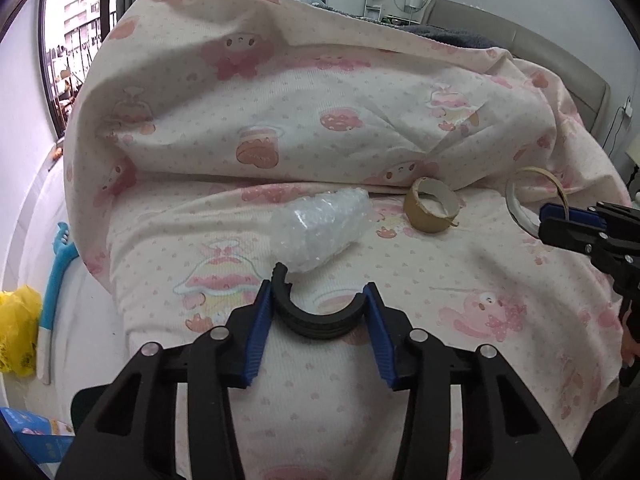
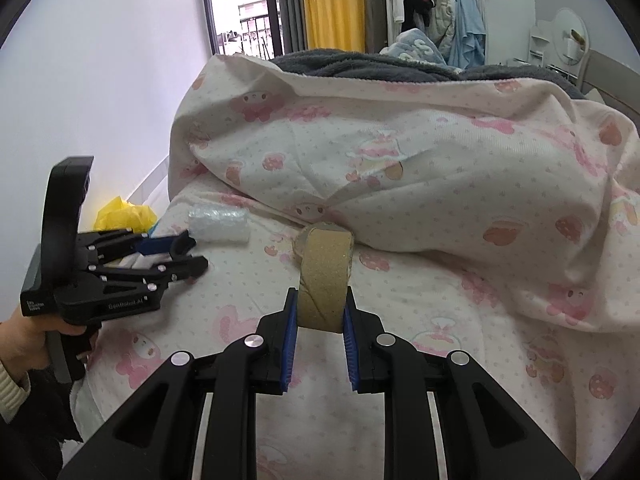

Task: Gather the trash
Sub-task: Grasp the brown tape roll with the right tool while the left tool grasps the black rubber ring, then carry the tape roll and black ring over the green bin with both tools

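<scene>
Trash lies on the pink-printed bedsheet [image 1: 400, 280], below a bunched quilt [image 1: 300, 120] of the same cartoon print that fills the left wrist view from 10 to 2 o'clock. Off the bed at 9 o'clock we see a crumpled yellow bag [image 1: 16, 328].

The bubble wrap wad [image 1: 320, 228] is the largest piece. It lies just above centre, its long axis running from 7 to 1 o'clock. At 2 o'clock of it, apart from it, is the brown tape core [image 1: 432, 210], tipped so its hole faces up and toward 1 o'clock.

The thin tape ring [image 2: 324, 280] stands on edge in the right gripper [image 2: 320, 304], edge-on to that camera with its hole facing 3 and 9 o'clock. The blue pads are drawn narrow and pinch its lower band from both sides.

The black curved piece [image 1: 318, 316] is a half ring opening toward 12 o'clock. The left gripper [image 1: 318, 292] has both pads against its ends and points down at the sheet. From the right wrist view we see a hand [image 2: 24, 340] at 8 o'clock gripping its handle.

On its side we read "GenRobot.AI" [image 2: 124, 304]; a smaller label beside it is too small to read.
</scene>
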Tool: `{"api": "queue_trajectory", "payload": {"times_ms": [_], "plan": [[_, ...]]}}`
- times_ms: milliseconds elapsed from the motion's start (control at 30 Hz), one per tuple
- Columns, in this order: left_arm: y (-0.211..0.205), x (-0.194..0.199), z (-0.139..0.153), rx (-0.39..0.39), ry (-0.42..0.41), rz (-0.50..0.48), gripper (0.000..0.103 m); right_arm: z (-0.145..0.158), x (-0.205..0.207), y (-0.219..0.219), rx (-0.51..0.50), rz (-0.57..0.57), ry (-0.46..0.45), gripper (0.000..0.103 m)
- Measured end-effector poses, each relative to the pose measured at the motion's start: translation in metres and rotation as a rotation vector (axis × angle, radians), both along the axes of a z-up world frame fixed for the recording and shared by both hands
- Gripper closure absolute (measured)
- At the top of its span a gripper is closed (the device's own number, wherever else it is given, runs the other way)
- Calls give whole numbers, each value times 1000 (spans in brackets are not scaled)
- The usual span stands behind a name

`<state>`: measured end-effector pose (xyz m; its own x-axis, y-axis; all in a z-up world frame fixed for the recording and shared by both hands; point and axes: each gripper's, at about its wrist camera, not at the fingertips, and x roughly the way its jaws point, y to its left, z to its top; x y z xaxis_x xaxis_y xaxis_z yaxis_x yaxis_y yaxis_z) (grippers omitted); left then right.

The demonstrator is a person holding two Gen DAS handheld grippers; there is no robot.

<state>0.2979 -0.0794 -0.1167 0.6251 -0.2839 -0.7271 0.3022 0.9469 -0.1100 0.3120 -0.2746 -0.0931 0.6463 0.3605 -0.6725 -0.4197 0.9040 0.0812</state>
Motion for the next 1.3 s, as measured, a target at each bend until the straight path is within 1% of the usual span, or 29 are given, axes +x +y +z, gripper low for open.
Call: {"api": "queue_trajectory", "payload": {"times_ms": [167, 367, 500, 833, 1000, 1100, 1300], "plan": [[7, -10, 4, 7, 12, -4, 55, 5, 2, 14, 9, 19, -7, 82], [24, -17, 12, -7, 22, 28, 55, 10, 1, 36, 19, 48, -4, 82], [38, -21, 14, 15, 16, 50, 55, 15, -1, 52, 42, 69, -9, 82], [87, -29, 12, 17, 45, 130, 55, 20, -3, 118, 41, 167, -18, 82], [110, -35, 5, 34, 70, 147, 55, 18, -5, 150, 38, 211, -8, 82], [131, -37, -2, 41, 97, 175, 55, 17, -7, 167, 38, 237, -1, 82], [166, -41, -15, 32, 136, 224, 55, 13, -11, 209, 35, 297, 9, 82]]}}
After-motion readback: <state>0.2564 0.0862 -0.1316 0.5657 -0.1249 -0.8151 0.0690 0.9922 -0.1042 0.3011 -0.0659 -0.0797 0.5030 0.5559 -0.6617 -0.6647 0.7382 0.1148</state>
